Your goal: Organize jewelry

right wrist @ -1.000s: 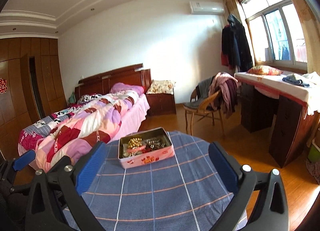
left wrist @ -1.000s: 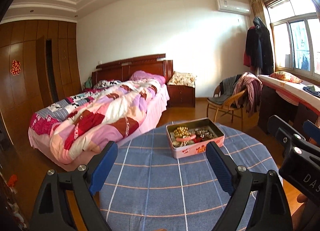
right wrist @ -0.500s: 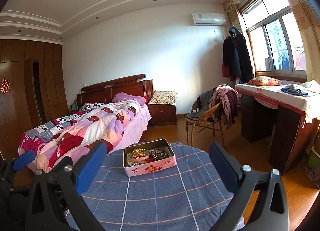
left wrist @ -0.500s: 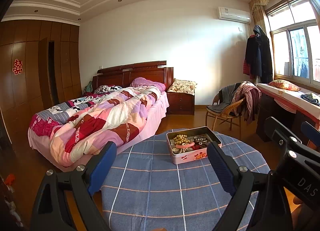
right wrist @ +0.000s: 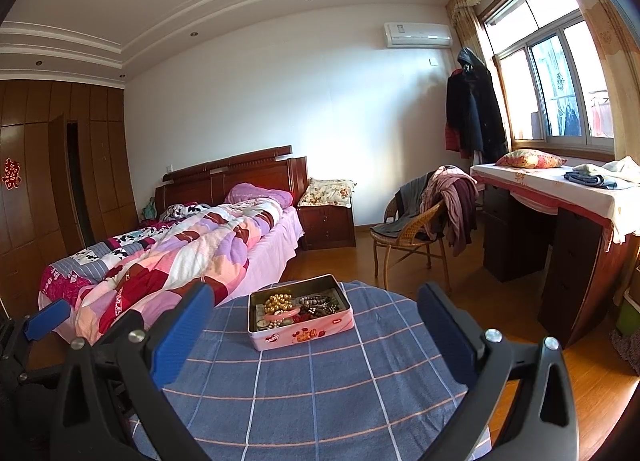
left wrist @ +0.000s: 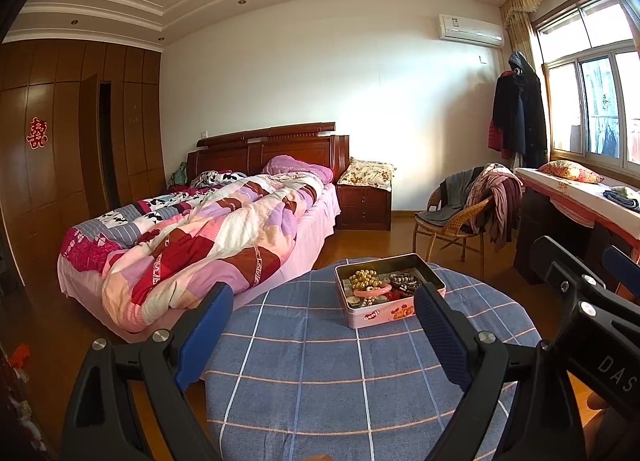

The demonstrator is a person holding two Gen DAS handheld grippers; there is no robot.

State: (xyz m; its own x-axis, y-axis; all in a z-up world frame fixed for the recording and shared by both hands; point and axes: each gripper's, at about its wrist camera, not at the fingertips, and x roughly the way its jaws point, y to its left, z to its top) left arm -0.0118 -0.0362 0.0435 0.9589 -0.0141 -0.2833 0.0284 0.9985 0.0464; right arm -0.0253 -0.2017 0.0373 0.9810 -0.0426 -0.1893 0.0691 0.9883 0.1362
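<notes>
An open pink tin box (left wrist: 382, 313) (right wrist: 304, 335) sits at the far side of a round table with a blue checked cloth (left wrist: 320, 377) (right wrist: 316, 385). It holds a tangle of jewelry: gold beads (left wrist: 364, 278) (right wrist: 279, 302), a pink bangle (left wrist: 374, 292) (right wrist: 282, 316) and dark bead strings (left wrist: 405, 282) (right wrist: 318, 303). My left gripper (left wrist: 322, 319) is open and empty, well short of the box. My right gripper (right wrist: 314, 319) is open and empty too, also back from the box. The right gripper shows at the right edge of the left wrist view (left wrist: 588, 301).
A bed with a patchwork quilt (left wrist: 208, 237) (right wrist: 168, 253) stands left of the table. A wicker chair with clothes (left wrist: 464, 217) (right wrist: 420, 217) and a dark desk (right wrist: 560, 229) stand to the right. A nightstand (left wrist: 366, 203) is by the far wall.
Both grippers have drawn back and tilted up. The box now looks smaller and lower in both views. Jaws stayed open.
</notes>
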